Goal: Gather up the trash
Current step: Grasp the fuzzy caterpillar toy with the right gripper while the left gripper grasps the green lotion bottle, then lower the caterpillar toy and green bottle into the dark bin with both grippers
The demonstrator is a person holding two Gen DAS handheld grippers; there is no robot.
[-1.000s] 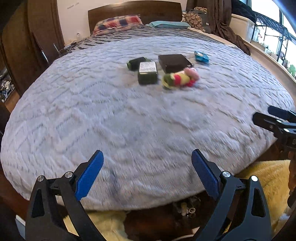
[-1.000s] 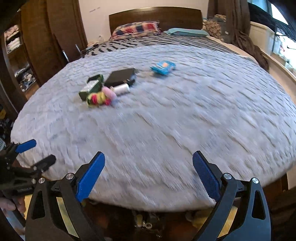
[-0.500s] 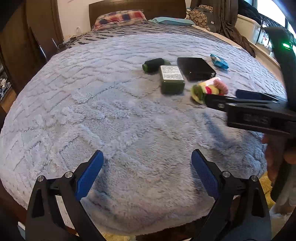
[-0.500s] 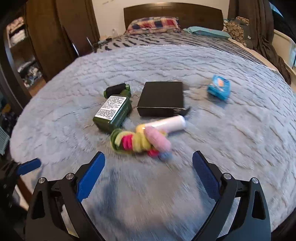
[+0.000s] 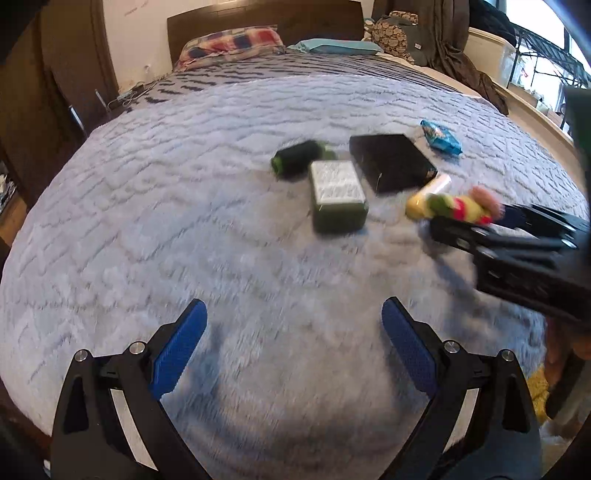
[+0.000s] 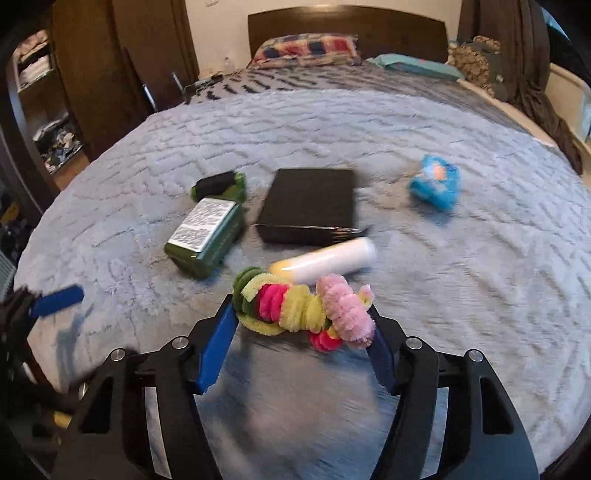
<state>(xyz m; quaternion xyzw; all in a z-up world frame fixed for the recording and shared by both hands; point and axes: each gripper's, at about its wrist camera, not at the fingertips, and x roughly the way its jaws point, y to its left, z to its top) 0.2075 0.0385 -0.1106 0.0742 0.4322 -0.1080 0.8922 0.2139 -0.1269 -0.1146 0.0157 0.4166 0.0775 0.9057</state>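
Observation:
On the grey fuzzy bedspread (image 6: 461,280) lie a colourful chenille bundle (image 6: 306,308), a white tube with a yellow end (image 6: 325,260), a flat black box (image 6: 308,206), a green rectangular bottle with a white label (image 6: 205,236), a black-and-green roll (image 6: 218,184) and a blue wrapper (image 6: 436,182). My right gripper (image 6: 301,343) is open, its fingers on either side of the bundle. My left gripper (image 5: 293,345) is open and empty over bare bedspread; the same items lie ahead of it, bottle (image 5: 338,195), bundle (image 5: 454,206).
A wooden headboard (image 6: 343,27) and pillows (image 6: 306,48) stand at the far end. A dark wardrobe (image 6: 92,74) is at the left. Clothes hang at the right (image 6: 528,66). The left gripper's blue fingertip (image 6: 55,299) shows at the right wrist view's left edge.
Both grippers have moved forward over the bed. My right gripper has closed in on the chenille bundle, which now lies between its fingers. The items look closer in both views.

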